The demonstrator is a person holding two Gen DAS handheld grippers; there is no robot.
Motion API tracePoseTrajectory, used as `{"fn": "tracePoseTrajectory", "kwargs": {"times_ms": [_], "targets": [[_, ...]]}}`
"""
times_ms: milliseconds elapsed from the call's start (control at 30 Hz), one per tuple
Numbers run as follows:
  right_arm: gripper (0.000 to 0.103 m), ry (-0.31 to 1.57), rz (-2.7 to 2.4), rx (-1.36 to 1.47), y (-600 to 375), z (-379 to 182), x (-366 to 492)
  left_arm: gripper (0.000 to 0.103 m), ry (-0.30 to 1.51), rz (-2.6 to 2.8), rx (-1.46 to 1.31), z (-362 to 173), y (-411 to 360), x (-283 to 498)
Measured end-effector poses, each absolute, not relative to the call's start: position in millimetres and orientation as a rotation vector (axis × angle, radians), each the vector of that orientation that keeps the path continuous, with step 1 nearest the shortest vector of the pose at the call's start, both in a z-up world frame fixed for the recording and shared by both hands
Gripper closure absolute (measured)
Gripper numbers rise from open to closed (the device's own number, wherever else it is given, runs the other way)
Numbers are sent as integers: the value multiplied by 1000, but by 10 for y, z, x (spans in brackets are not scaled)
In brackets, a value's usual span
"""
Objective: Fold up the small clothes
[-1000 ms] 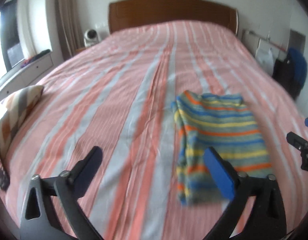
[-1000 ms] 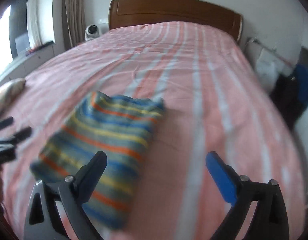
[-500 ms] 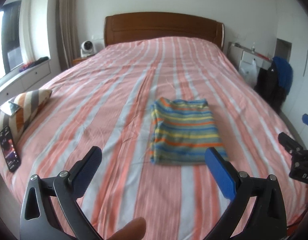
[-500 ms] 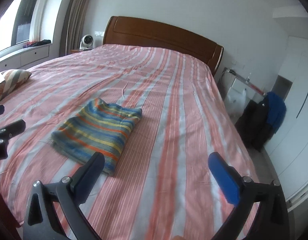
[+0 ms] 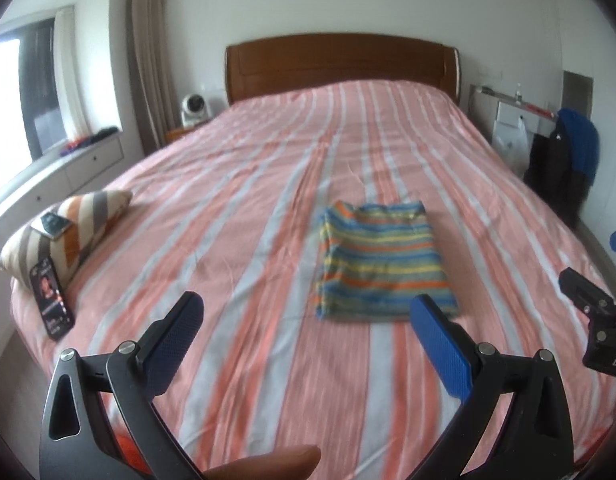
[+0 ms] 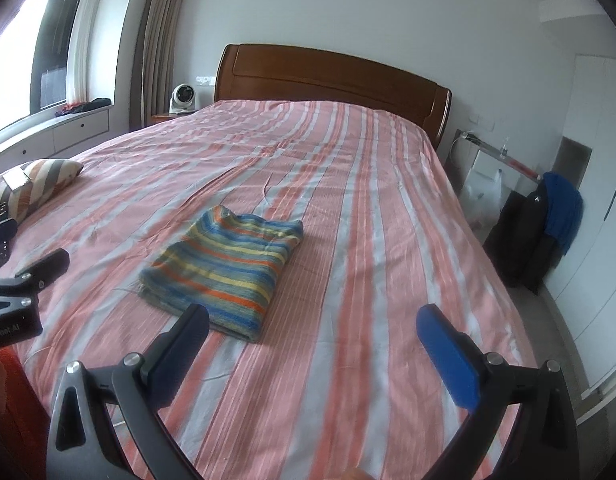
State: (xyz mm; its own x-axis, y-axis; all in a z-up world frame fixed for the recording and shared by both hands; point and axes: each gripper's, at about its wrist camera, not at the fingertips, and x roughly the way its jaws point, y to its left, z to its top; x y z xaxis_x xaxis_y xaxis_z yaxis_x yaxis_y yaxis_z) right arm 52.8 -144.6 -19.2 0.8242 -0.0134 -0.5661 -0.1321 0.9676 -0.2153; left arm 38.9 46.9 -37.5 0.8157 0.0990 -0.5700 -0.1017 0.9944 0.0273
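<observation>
A small garment with blue, yellow and orange stripes (image 5: 379,264) lies folded into a neat rectangle on the pink and white striped bed (image 5: 248,208). It also shows in the right wrist view (image 6: 224,268). My left gripper (image 5: 308,316) is open and empty, held above the bed's near end, short of the garment. My right gripper (image 6: 315,328) is open and empty, held back from the garment and to its right. The right gripper shows at the right edge of the left wrist view (image 5: 599,320), and the left gripper at the left edge of the right wrist view (image 6: 24,284).
A striped cushion (image 5: 68,232) with a phone on it lies at the bed's left edge, with another phone (image 5: 52,304) leaning against it. A wooden headboard (image 5: 339,64) stands at the far end. Dark and blue clothes (image 5: 567,156) hang to the right of the bed.
Both grippers have pulled back and up from the folded garment, which now looks smaller and farther away. The garment lies still.
</observation>
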Motion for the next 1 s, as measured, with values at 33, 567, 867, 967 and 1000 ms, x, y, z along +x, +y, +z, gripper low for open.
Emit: {"fn": "tracePoseTrajectory", "kwargs": {"times_ms": [33, 567, 867, 967, 1000], "targets": [[1, 604, 69, -248, -1445, -188, 517, 0, 616, 98, -11, -373, 463, 385], [1, 647, 119, -200, -1441, -144, 434, 0, 666, 98, -7, -331, 344, 340], [1, 674, 132, -184, -1442, -151, 429, 0, 683, 133, -11, -292, 308, 296], [1, 676, 127, -190, -1429, -147, 417, 0, 682, 123, -19, -285, 319, 301], [1, 676, 125, -195, -1425, -144, 413, 0, 685, 122, -15, -288, 317, 311]]}}
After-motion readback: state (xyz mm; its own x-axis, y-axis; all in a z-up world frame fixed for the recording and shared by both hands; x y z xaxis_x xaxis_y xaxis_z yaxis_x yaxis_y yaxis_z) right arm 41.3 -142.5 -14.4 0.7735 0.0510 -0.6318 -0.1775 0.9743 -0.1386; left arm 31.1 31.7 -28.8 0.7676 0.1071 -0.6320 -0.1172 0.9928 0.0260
